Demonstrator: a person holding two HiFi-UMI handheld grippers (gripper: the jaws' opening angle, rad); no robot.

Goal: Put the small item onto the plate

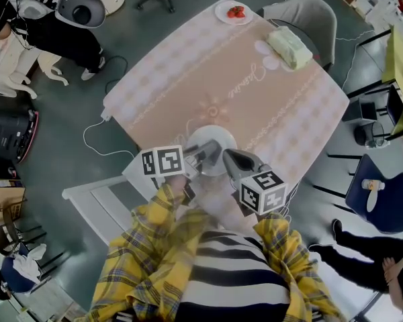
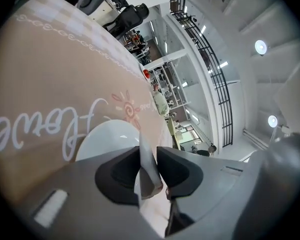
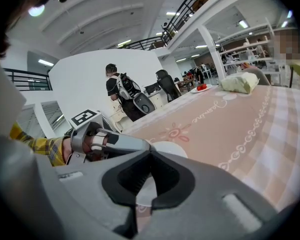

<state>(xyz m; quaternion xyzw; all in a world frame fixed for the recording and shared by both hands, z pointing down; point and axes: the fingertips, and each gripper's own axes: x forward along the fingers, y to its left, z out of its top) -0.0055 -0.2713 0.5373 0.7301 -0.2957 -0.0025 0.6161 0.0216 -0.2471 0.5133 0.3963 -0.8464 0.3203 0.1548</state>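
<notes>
A white plate (image 1: 213,146) lies on the pink tablecloth near the table's front edge, also visible as the plate (image 2: 107,136) in the left gripper view. My left gripper (image 2: 149,158) is shut on a small thin grey flat item (image 2: 147,170), held on edge just above the plate's near rim. In the head view the left gripper (image 1: 203,155) reaches over the plate from the left. My right gripper (image 1: 230,157) hovers at the plate's right side. The right gripper (image 3: 149,155) is shut with nothing between its jaws. The left gripper's body (image 3: 97,141) shows beside the plate (image 3: 166,149).
At the table's far end stand a small plate of red fruit (image 1: 234,12) and a pale green packet (image 1: 290,47). A grey chair (image 1: 309,12) sits behind the table, a white chair (image 1: 101,200) at the front left. A person (image 1: 379,253) stands at the right.
</notes>
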